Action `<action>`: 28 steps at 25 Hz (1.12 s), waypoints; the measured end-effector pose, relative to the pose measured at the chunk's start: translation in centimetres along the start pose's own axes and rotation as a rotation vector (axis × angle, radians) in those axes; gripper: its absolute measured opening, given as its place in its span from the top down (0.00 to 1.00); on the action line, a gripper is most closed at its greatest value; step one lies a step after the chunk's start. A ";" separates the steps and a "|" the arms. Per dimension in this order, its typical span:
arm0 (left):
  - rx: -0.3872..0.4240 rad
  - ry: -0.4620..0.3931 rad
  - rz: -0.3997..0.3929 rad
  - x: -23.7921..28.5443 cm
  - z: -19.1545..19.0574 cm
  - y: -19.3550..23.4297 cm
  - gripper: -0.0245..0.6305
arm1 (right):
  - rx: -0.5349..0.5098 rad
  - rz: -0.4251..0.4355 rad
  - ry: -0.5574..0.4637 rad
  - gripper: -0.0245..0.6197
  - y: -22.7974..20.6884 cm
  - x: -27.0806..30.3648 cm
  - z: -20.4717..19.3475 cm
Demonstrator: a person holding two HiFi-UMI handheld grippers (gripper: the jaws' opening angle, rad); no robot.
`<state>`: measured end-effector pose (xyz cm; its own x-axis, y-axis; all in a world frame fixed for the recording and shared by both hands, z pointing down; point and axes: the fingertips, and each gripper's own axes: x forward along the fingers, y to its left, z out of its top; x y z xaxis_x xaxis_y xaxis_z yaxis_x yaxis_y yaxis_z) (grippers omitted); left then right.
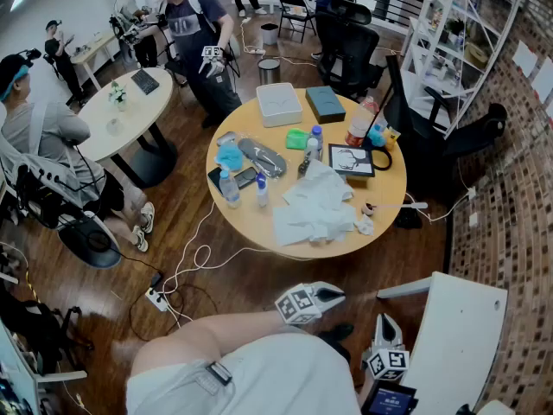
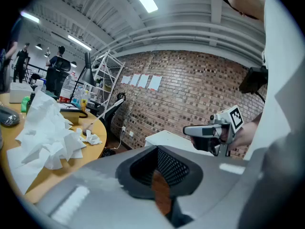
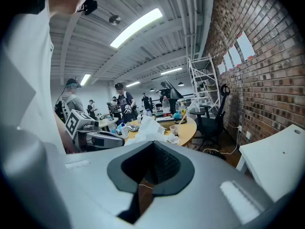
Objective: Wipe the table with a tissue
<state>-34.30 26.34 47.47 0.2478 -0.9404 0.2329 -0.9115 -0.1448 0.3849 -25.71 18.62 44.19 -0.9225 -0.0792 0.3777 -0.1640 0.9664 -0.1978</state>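
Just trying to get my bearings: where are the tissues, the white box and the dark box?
tissues [image 1: 313, 204], head view, middle of the crumpled pile.
white box [image 1: 278, 105], head view, centre of its lid.
dark box [image 1: 325, 104], head view, centre of its top.

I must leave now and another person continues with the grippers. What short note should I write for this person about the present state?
Left gripper: jaws together, empty, held low near the body, short of the table.
Right gripper: jaws together, empty, also near the body.
Tissues: a crumpled white pile on the near part of the round table.
Done: nothing visible; no tissue is picked up yet.
Left: step to the table, grasp a tissue, wipe the wood surface.
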 end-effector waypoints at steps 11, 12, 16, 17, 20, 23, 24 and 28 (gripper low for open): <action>0.000 0.022 0.098 5.0 2.1 3.0 0.96 | -0.007 0.105 -0.015 0.95 -6.0 3.6 2.7; 0.003 0.027 0.098 6.0 2.4 3.0 0.96 | -0.010 0.112 -0.014 0.95 -6.8 3.7 3.0; 0.053 0.049 0.093 9.7 4.1 2.8 0.96 | -0.007 0.139 -0.004 0.95 -9.8 4.0 3.6; 0.065 0.048 0.096 10.7 4.5 2.8 0.96 | -0.005 0.147 0.000 0.95 -10.6 3.9 3.5; 0.086 0.063 0.122 13.7 4.3 3.3 0.96 | -0.010 0.172 -0.003 0.95 -14.2 4.2 3.0; 0.103 0.084 0.179 14.9 3.6 5.3 0.96 | -0.009 0.198 -0.020 0.95 -17.3 5.9 1.8; 0.101 0.089 0.186 14.8 3.6 5.1 0.96 | -0.004 0.197 -0.015 0.95 -17.4 5.7 1.7; 0.106 0.102 0.227 14.4 5.4 5.5 0.96 | -0.008 0.222 -0.043 0.95 -16.5 5.8 5.2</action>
<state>-37.53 10.35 48.15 0.0601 -0.9175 0.3932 -0.9755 0.0295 0.2180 -30.16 0.93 44.91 -0.9499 0.1253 0.2864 0.0474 0.9633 -0.2642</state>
